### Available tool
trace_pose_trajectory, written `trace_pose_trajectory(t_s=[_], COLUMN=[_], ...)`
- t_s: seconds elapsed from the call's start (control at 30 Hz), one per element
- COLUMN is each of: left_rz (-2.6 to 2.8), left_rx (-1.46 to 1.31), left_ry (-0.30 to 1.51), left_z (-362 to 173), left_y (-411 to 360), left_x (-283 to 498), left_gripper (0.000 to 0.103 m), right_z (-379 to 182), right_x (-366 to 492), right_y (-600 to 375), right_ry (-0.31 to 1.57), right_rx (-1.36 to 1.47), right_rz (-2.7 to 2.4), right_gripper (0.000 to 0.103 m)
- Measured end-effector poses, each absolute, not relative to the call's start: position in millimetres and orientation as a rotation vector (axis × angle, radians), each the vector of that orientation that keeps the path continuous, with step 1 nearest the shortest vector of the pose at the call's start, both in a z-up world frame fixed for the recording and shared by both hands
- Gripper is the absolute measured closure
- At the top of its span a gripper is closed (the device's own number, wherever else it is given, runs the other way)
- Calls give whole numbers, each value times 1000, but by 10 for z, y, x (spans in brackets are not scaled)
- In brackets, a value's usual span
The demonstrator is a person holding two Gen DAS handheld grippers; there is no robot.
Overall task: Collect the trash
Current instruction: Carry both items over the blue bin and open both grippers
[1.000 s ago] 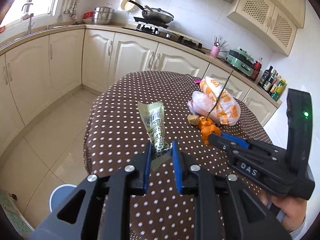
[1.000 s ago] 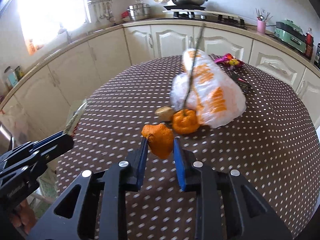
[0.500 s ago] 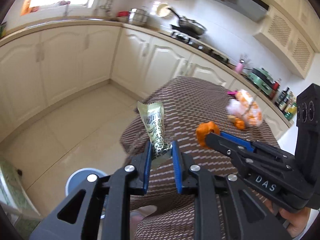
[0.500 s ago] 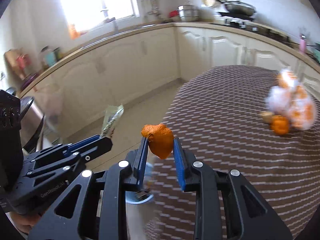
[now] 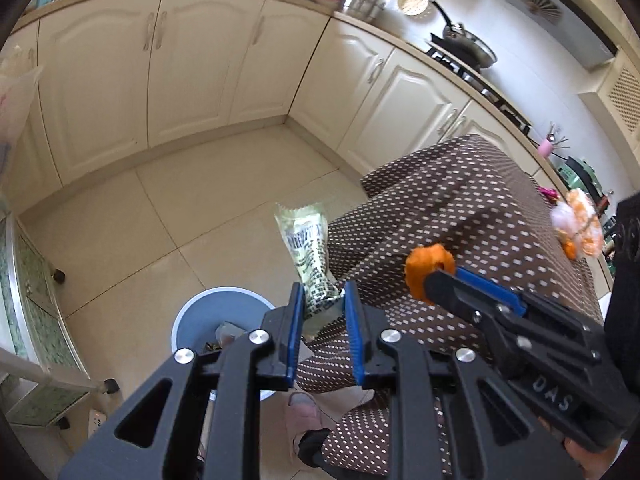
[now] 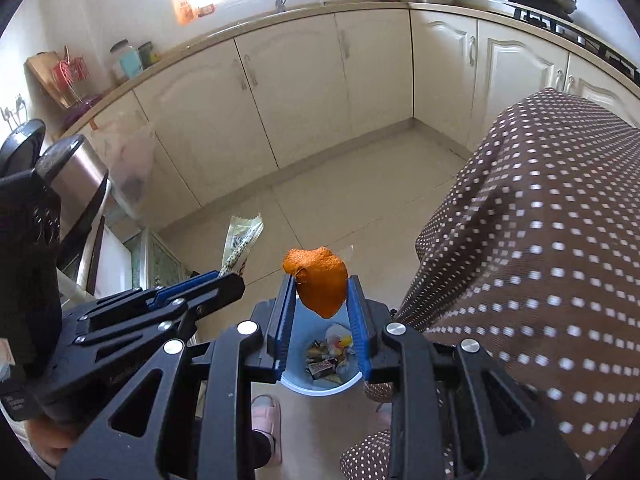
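My left gripper [image 5: 320, 294] is shut on a pale green snack wrapper [image 5: 306, 250] and holds it above the floor beside a round blue trash bin [image 5: 208, 308]. My right gripper [image 6: 320, 284] is shut on an orange peel [image 6: 320, 282] and holds it over the same bin [image 6: 320, 384], which has several wrappers inside. The left gripper and its wrapper [image 6: 240, 246] show at the left of the right wrist view. The right gripper's peel [image 5: 428, 266] shows at the right of the left wrist view.
The table with a brown dotted cloth [image 5: 460, 208] stands to the right, with a plastic bag and an orange [image 5: 576, 228] at its far end. Cream cabinets [image 5: 192, 60] line the walls. A glass-shelf cart [image 5: 36, 320] stands left. A pink slipper [image 5: 302, 412] is below.
Both grippers have swung left off the table and down toward the floor, carrying the wrapper and the peel. The blue bin has come into view beneath them.
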State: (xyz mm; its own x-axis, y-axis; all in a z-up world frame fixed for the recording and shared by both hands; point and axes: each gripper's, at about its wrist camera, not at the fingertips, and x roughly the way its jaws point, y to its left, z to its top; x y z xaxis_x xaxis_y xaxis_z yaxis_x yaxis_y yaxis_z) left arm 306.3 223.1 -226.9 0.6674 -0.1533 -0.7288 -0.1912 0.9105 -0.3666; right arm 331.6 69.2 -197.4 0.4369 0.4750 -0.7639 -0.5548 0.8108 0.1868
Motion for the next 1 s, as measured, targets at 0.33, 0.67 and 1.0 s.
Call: trace_pose_trajectory(t_s=[0.33, 0.67, 1.0], left_rz=[81, 96, 118], left_rx=[-431, -472, -491], left_ry=[895, 899, 847], left_z=[-2538, -2610, -2427], left_y=[2401, 2477, 2647], left_x=[3235, 3134, 3009], left_gripper=[63, 63, 63], right_z=[-2322, -2408, -2326], right_x=[3496, 3483, 3537], right_y=[861, 1001, 1133], right_ry=[973, 991, 950], right_rx=[-109, -120, -56], right_rz=[627, 645, 687], right_gripper=[78, 78, 73])
